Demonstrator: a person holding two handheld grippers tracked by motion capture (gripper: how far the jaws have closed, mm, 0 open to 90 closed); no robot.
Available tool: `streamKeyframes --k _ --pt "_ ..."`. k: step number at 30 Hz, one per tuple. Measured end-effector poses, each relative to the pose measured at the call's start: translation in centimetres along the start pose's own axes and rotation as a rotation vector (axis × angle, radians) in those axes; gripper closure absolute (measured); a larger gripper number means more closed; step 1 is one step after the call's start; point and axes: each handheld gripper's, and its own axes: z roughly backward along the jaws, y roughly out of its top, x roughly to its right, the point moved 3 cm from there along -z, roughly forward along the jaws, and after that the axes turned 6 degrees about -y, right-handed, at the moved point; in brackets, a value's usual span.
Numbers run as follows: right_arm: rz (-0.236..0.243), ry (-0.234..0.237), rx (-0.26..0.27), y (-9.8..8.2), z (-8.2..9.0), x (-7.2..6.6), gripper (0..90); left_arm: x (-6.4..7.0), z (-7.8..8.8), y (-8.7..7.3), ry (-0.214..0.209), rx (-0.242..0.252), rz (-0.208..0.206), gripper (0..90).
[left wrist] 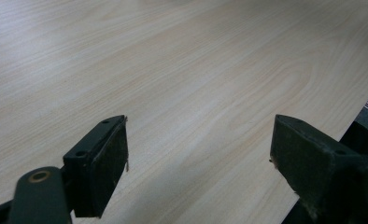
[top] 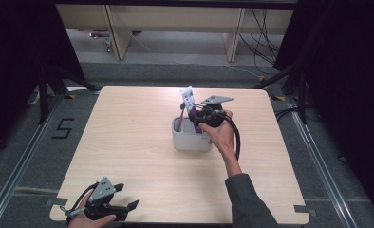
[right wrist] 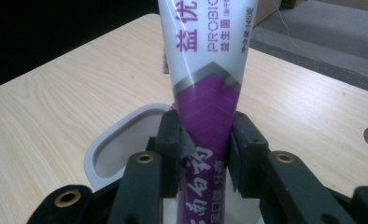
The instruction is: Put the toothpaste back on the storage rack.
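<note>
A white and purple toothpaste tube (right wrist: 205,93) stands upright between the pads of my right gripper (right wrist: 204,154), which is shut on its purple lower part. In the high view the right gripper (top: 200,116) holds the tube (top: 189,100) over a light grey holder cup (top: 190,140) near the table's middle; the tube's lower end dips into the cup. The cup's rim (right wrist: 108,140) shows just behind the jaws. My left gripper (top: 121,197) rests at the near left corner of the table, open, with bare wood between its jaws (left wrist: 198,154).
The light wooden table (top: 128,137) has its near edge right by the left gripper. A person's right hand and dark sleeve (top: 244,199) reach in from the bottom. Beyond the table are grey floor, cables and wooden furniture legs.
</note>
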Motion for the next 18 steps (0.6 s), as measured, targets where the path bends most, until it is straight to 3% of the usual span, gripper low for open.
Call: streamKeyframes --k 3,4,5,6,7,15,16,18 --pt "0.006 0.003 0.001 -0.3 -0.3 -0.2 68.5 0.1 -0.1 0.0 0.001 0.012 0.014 18.7" --pt "-0.016 0.01 -0.018 -0.4 -0.2 -0.4 68.5 0.0 0.0 0.0 0.002 0.0 0.003 18.6" --pt "0.011 -0.001 0.002 -0.5 -0.4 -0.2 68.5 0.0 0.0 0.0 0.001 -0.001 0.001 18.6" --pt "-0.015 0.008 -0.025 -0.6 -0.3 -0.5 68.5 0.0 0.0 0.0 0.0 -0.002 0.0 18.6" --pt "0.012 0.005 -0.014 -0.6 -0.4 -0.3 68.4 0.0 0.0 0.0 -0.002 -0.01 -0.001 18.6" --pt "0.001 0.022 -0.04 -0.8 -0.7 -0.8 67.4 0.0 -0.1 -0.1 -0.002 0.004 -0.002 18.6" --pt "0.029 0.007 -0.039 -0.8 -0.8 -0.7 67.2 0.0 -0.1 -0.1 0.0 0.002 -0.002 18.6" --pt "0.04 0.0 -0.043 -0.9 -1.0 -0.7 66.7 0.1 -0.1 0.0 0.001 -0.008 -0.003 18.6"
